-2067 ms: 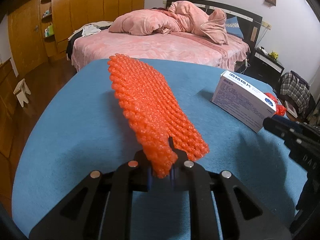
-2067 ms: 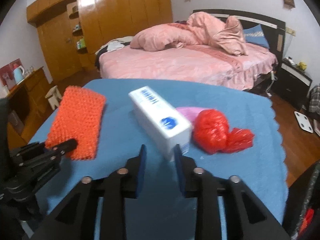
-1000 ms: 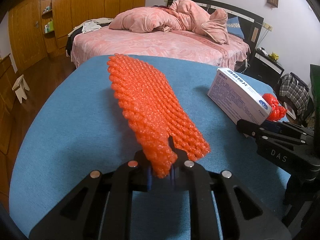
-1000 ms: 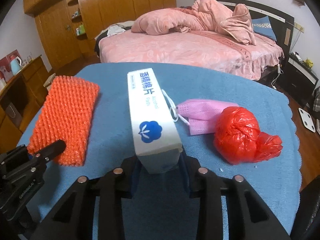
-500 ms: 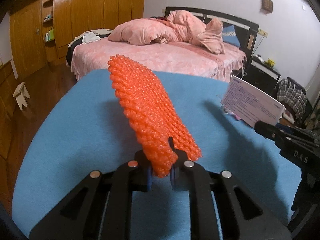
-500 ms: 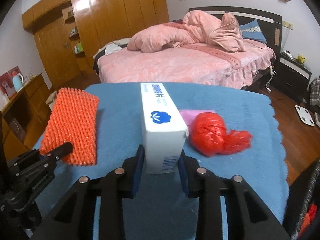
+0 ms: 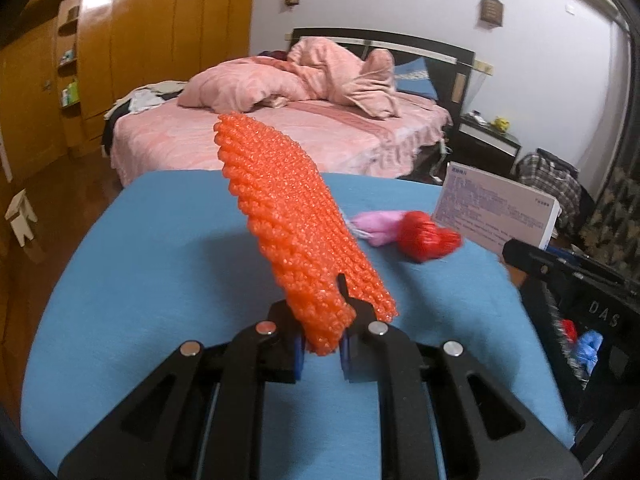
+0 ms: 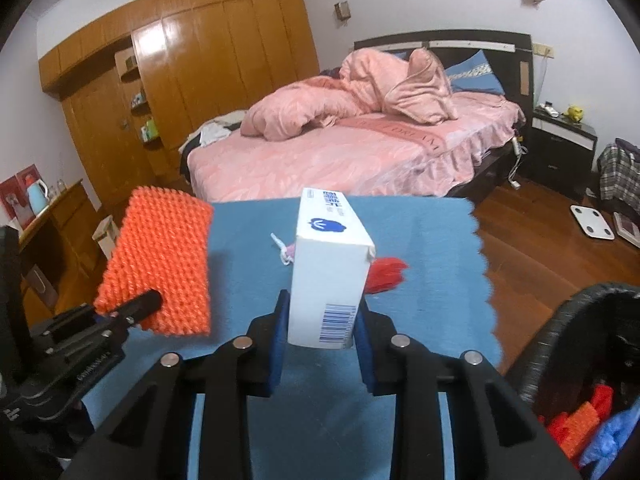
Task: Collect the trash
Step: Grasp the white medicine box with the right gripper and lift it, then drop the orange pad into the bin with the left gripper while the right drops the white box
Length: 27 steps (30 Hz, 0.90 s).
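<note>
My left gripper is shut on an orange foam net sleeve and holds it above the blue table. The sleeve also shows at the left of the right wrist view. My right gripper is shut on a white medicine box and holds it off the table; the box shows in the left wrist view. A crumpled red plastic bag and a pink face mask lie on the table.
A dark woven trash basket with red, orange and blue scraps stands at the table's right side. A pink bed lies beyond the table. Wooden wardrobes line the left wall.
Both grippers have risen, lifting the orange sleeve and the white box clear of the table. The right gripper, open 2.1 s ago, closed on the box and shifted right toward the basket.
</note>
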Available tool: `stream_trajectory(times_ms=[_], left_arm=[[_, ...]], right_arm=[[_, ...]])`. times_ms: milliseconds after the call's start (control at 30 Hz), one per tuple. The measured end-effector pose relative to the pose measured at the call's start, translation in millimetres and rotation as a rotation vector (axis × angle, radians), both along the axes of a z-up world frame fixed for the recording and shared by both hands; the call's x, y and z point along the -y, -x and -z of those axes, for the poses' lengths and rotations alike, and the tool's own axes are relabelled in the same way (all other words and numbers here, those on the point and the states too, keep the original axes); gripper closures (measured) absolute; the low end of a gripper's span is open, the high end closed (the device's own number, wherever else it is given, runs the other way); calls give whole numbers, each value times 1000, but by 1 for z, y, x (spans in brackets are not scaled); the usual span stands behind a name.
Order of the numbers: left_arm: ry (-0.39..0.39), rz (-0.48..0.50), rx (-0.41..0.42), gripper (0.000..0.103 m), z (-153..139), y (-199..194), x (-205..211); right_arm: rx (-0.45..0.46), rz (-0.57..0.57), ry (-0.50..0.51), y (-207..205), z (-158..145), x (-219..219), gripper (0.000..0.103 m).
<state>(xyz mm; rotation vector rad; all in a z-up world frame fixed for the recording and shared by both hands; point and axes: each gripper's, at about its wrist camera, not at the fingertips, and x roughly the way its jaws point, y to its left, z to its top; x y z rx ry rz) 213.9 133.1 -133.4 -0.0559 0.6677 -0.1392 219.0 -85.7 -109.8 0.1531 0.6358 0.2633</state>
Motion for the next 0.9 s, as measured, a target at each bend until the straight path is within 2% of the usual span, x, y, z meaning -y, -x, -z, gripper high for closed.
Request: stream_trajectory(times_ms=[367,600,900], left_arm=[[28,169,39,91,-20,24,80],[51,314,52,91,-26,39,147],[69,485,41,91,-20,50,233]], right_arm=[[48,137,33,47,-22,77,73],[35,232,65,72,-21,130,73],[13,373,104,104,-18,207,73]])
